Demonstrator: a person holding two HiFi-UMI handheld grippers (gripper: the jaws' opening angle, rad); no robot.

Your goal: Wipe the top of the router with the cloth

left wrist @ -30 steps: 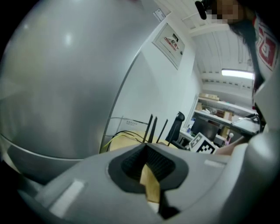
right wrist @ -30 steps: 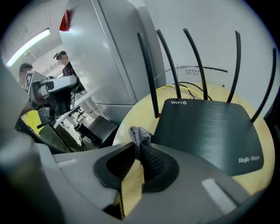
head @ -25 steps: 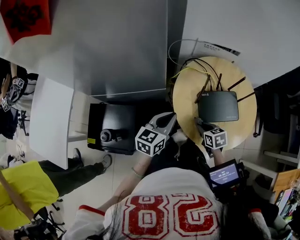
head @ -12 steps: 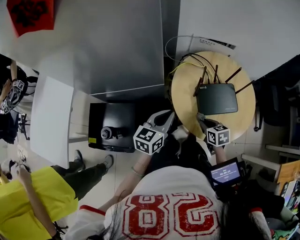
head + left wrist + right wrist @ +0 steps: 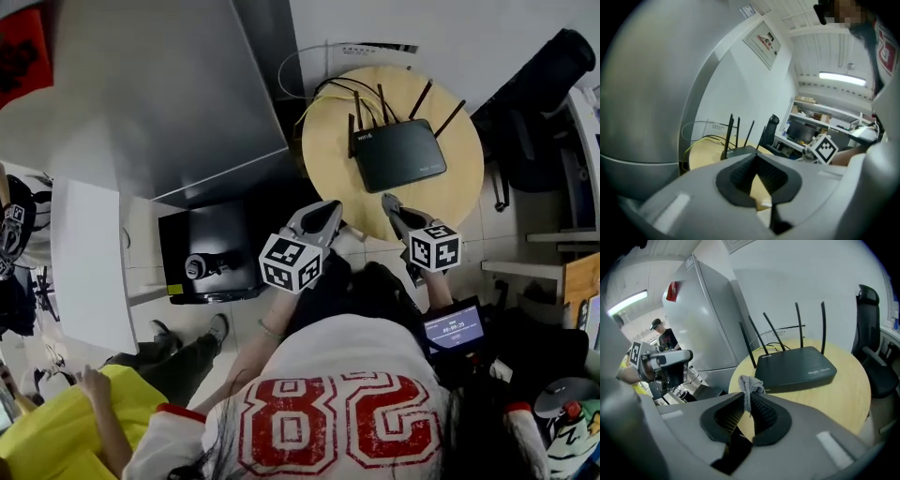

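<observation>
Right gripper (image 5: 748, 398): grey moulded jaws with ribbed black pads, pinched on the cloth; held just in front of the router's near left corner.
Cloth (image 5: 750, 384): small grey rag, fuzzy and crumpled, bunched up from between the right gripper's pads; close to the router's front edge, not on its top.
Left gripper (image 5: 757, 172): same grey shell and ribbed pads, tips pressed together with nothing between them; farther from the router than the right gripper, off the table's rim.
Router (image 5: 797, 369): flat rectangular box, matte black, pale lettering on the lid; lying near the middle of the table.
Antennas (image 5: 799, 324): four slim black rods, rising from the router's rear edge, slightly splayed.
Table (image 5: 853, 399): round top, pale wood grain, directly under the router.
Cables (image 5: 328, 94): thin yellow and black strands, looped behind the router's back.
Cabinet (image 5: 708, 319): tall, smooth grey metal, left of the router.
Chair (image 5: 867, 319): black, padded, right of the router.
</observation>
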